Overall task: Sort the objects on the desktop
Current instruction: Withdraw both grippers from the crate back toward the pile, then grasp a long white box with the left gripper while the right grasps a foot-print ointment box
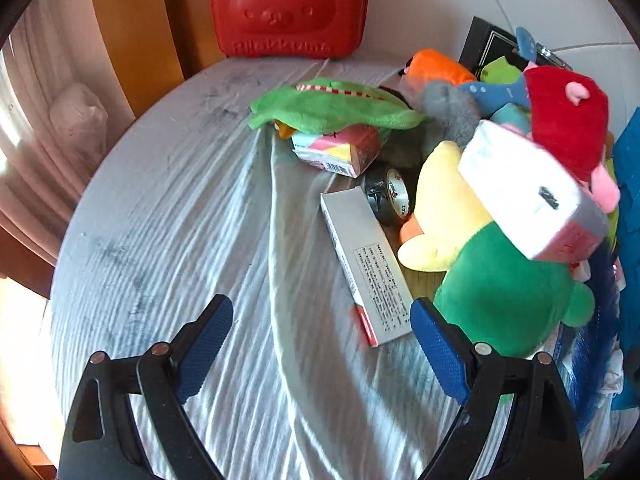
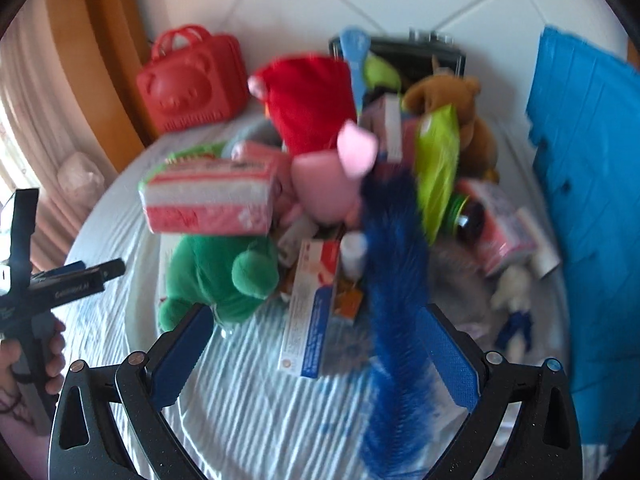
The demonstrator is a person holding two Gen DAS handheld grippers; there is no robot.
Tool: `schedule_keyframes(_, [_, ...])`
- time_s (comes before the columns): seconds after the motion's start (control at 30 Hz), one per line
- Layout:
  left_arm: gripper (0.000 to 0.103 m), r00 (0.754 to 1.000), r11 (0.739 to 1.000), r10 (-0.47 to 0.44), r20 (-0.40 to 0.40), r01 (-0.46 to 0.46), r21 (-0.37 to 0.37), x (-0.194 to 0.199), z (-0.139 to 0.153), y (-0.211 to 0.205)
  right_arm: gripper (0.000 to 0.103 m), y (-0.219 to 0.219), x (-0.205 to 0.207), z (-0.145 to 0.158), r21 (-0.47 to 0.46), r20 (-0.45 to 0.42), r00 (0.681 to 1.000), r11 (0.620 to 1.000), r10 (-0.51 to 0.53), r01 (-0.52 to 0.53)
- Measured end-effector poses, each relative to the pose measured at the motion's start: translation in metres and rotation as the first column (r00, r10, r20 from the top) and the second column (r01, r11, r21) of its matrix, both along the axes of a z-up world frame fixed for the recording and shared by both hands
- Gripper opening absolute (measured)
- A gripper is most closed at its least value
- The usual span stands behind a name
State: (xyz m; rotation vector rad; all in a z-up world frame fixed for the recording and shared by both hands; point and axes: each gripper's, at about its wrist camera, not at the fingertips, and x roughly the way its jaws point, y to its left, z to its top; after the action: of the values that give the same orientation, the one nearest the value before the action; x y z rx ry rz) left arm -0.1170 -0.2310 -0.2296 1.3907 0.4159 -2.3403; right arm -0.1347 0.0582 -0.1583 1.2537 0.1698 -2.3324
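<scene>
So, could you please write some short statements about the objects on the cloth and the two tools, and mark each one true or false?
1. The left tool is open and holds nothing. True.
2. The red bear case lies flat in the middle of the cloth. False: it stands at the far edge, against the wall.
3. The long white box lies beside the green plush toy. True.
4. The right tool is shut on the blue feathery item. False: it is open; the item lies between its fingers.
</scene>
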Motion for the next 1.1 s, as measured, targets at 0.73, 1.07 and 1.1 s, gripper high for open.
schedule_keyframes(0.73, [0.084,0.986,0.998,-0.052,0.157,0.049,0.026,-0.060,-0.066,0.004,0.061,-0.028,-0.046,-0.086,0.106,0.202,0.978,0.994,-0.058,0.037])
schedule_keyframes(1.07, [0.063,0.984,0.992,-0.130,0.122,0.129,0.017,-0.026,-0.062,0.025,0.045,-0.022,-0.040,-0.092,0.079,0.215,0.975,0.996,-0.057,0.041])
schedule_keyframes(1.1, [0.063,0.984,0.992,-0.127,0.127,0.126,0.017,-0.025,-0.061,0.027,0.046,-0.022,-0.039,-0.091,0.081,0.212,0.976,0.996,-0.056,0.040])
